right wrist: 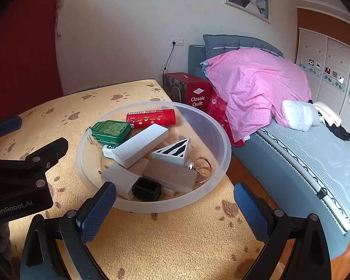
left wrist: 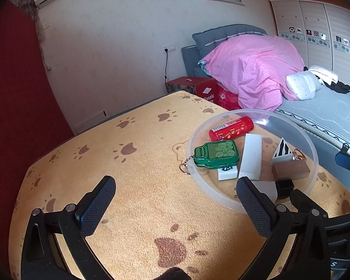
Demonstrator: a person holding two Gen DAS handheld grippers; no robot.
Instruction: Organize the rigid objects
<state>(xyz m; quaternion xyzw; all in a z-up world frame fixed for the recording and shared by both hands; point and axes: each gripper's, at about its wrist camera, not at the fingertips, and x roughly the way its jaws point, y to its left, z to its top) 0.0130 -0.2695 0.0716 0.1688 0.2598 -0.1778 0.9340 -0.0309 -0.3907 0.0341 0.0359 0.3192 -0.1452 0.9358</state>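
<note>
Both grippers were empty, jaws spread wide. Left gripper (left wrist: 176, 200) hovered over bare cloth just left of the bowl (right wrist: 221, 140); right gripper (right wrist: 175, 206) sat at the bowl's near rim. Everything was already in the bowl: red tube (right wrist: 151, 117) at the far side, green tin (right wrist: 111, 131) left, white block (right wrist: 140, 145) leaning across the pile, wooden block (right wrist: 170, 176) and striped wedge (right wrist: 175, 152) right, black clip (right wrist: 147, 190) nearest. Looked like sorting was done, grippers parked clear.

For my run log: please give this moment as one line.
left gripper: open, empty | right gripper: open, empty | bowl: full, on table
</note>
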